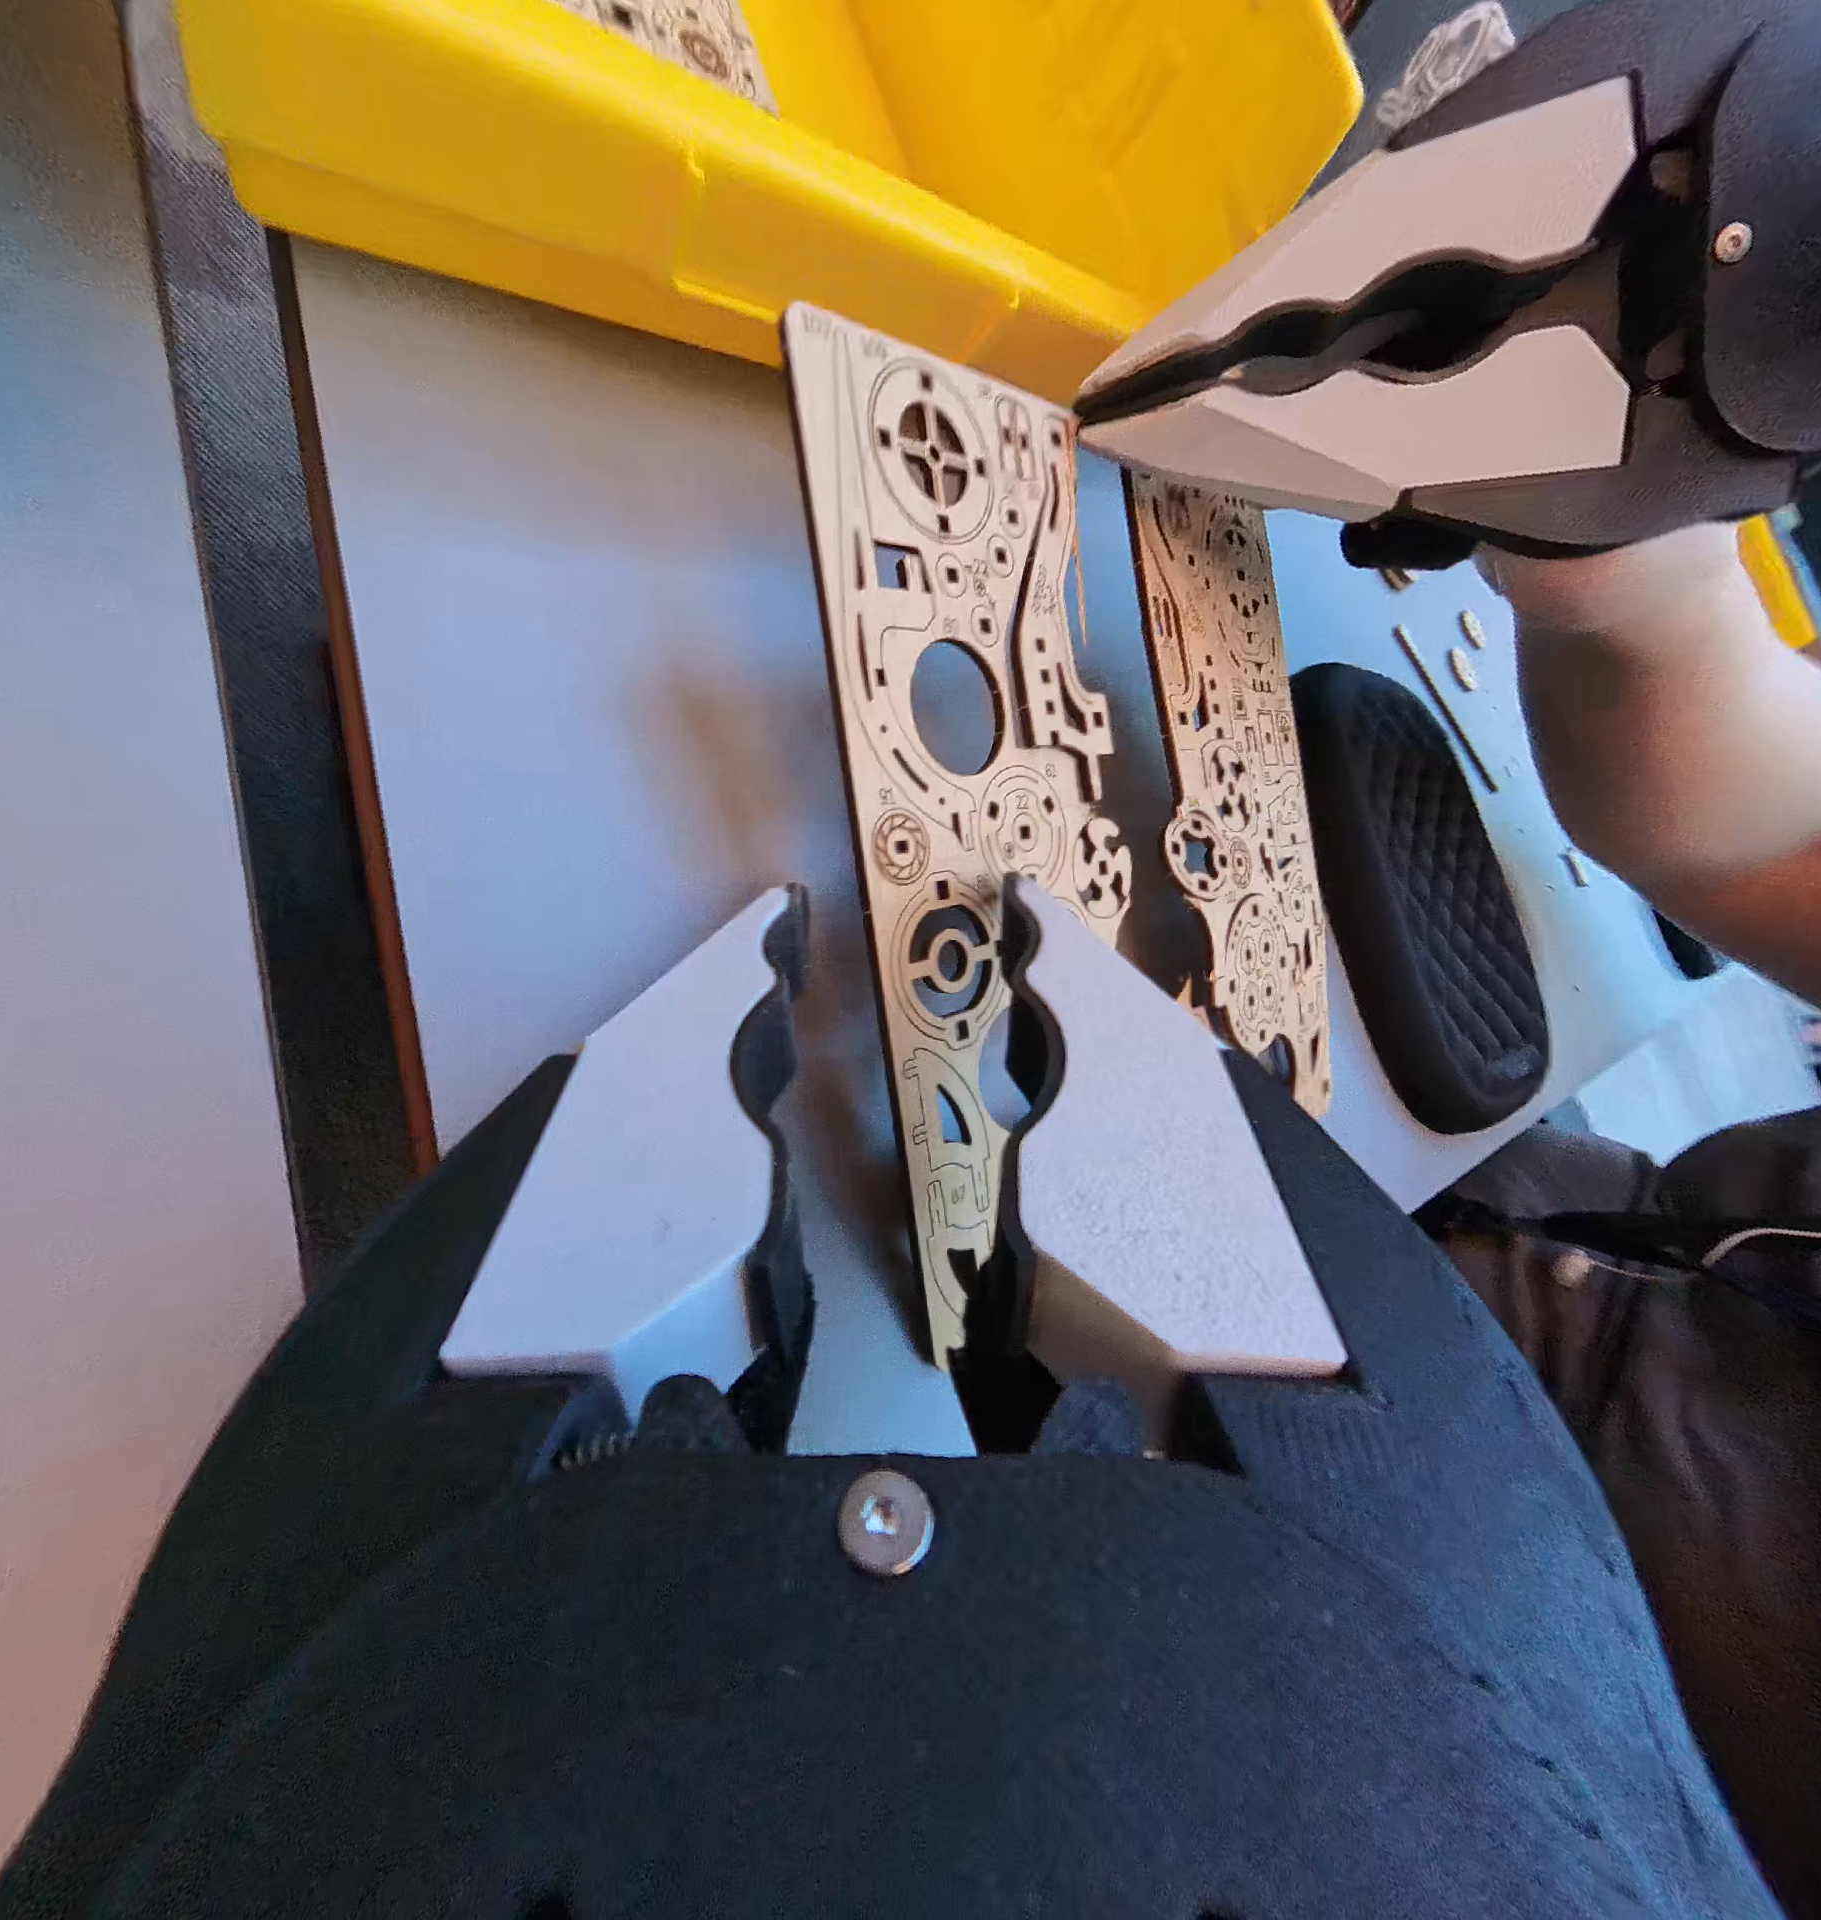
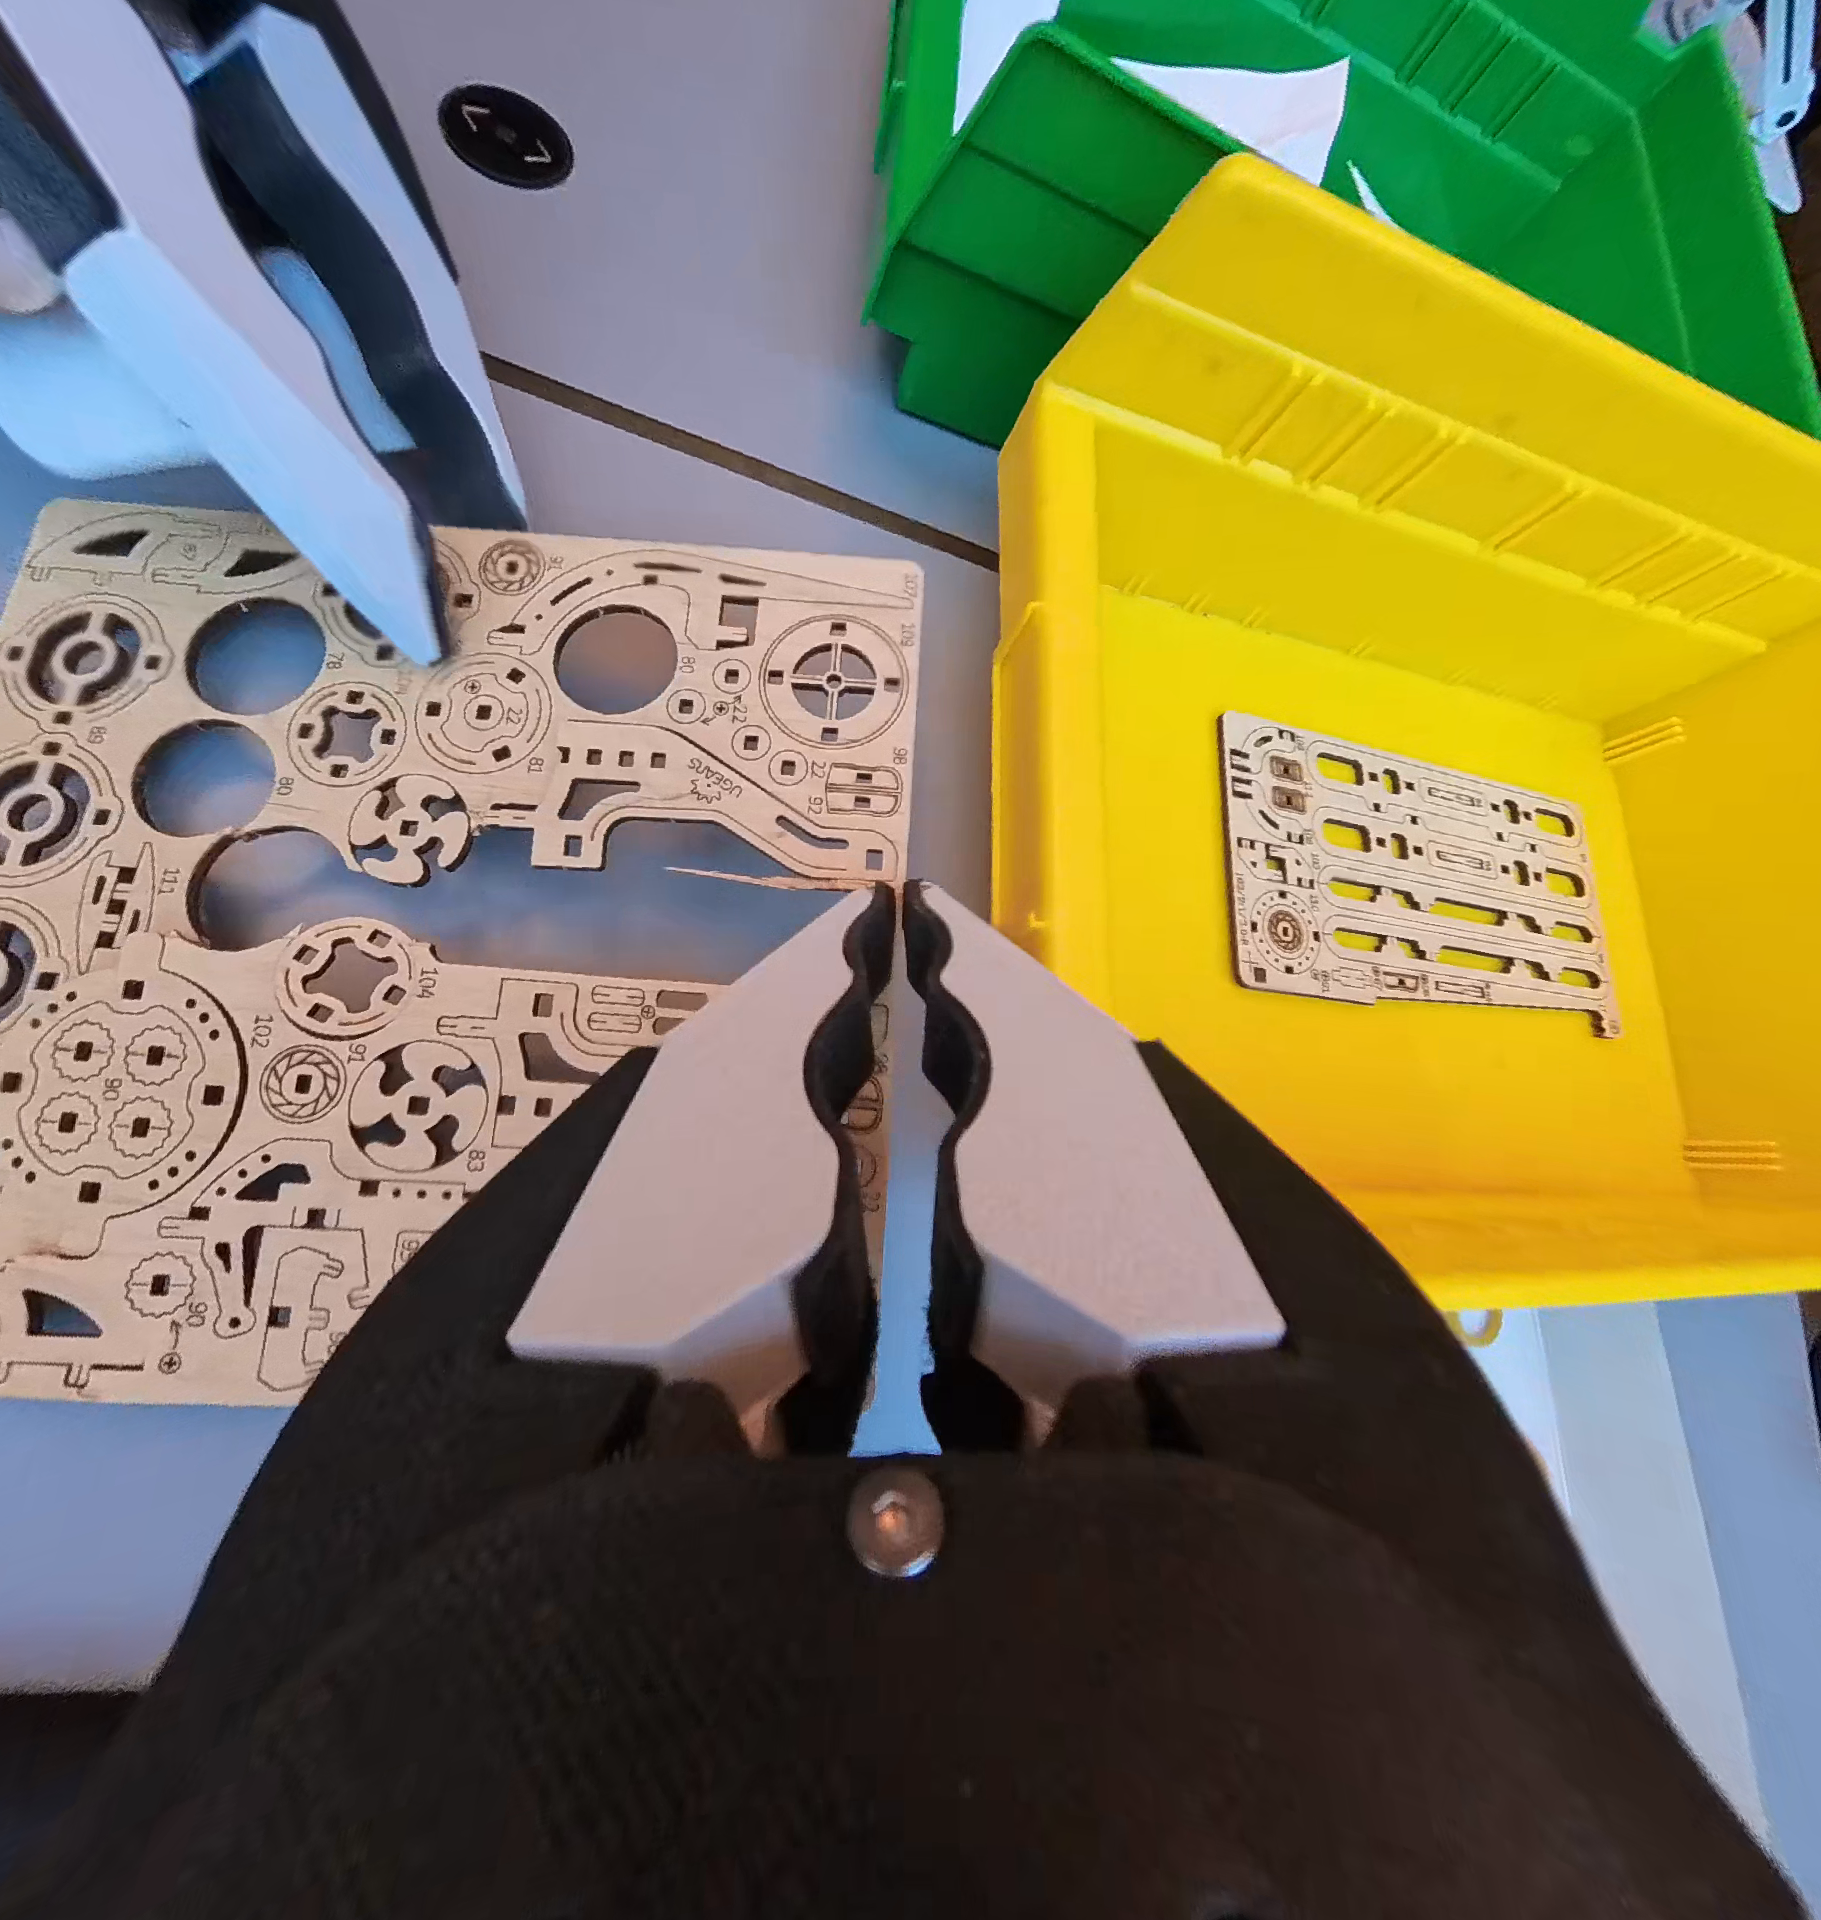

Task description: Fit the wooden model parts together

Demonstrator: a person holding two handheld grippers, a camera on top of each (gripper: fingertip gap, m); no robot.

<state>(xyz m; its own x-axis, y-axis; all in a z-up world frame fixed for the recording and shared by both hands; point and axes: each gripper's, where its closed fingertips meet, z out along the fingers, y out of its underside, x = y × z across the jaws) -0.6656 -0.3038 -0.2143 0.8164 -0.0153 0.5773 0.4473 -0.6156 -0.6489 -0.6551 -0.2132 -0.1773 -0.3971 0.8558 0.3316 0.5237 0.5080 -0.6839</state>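
1. Plywood is the matter in hand: the wooden sheet (image 2: pixel 615 805) of laser-cut model parts lies on the white table (image 2: pixel 677 312), just left of the yellow bin (image 2: pixel 1405 1195). A smaller sheet (image 2: pixel 1415 873) lies flat inside that bin.
2. Seen from the right wrist view, the sheet is slightly longer across the frame than up it. One short edge faces the bin, and several round holes show where parts are already out.
3. The right gripper (image 2: pixel 898 896) sits at that bin-side edge, at the end of a thin splintered strip (image 2: pixel 771 878) that runs back into the sheet. Its jaws are closed to a hairline. I cannot tell whether any wood is caught between them.
4. The left gripper (image 2: pixel 438 592) comes in from the far side with its jaws apart. One fingertip (image 2: pixel 418 623) presses on the sheet's face, so it appears to steady the sheet, not clamp it.
5. My judgement: the right gripper is the nearer one to the loose strip, and any pull should follow the strip's length, outward toward the bin.
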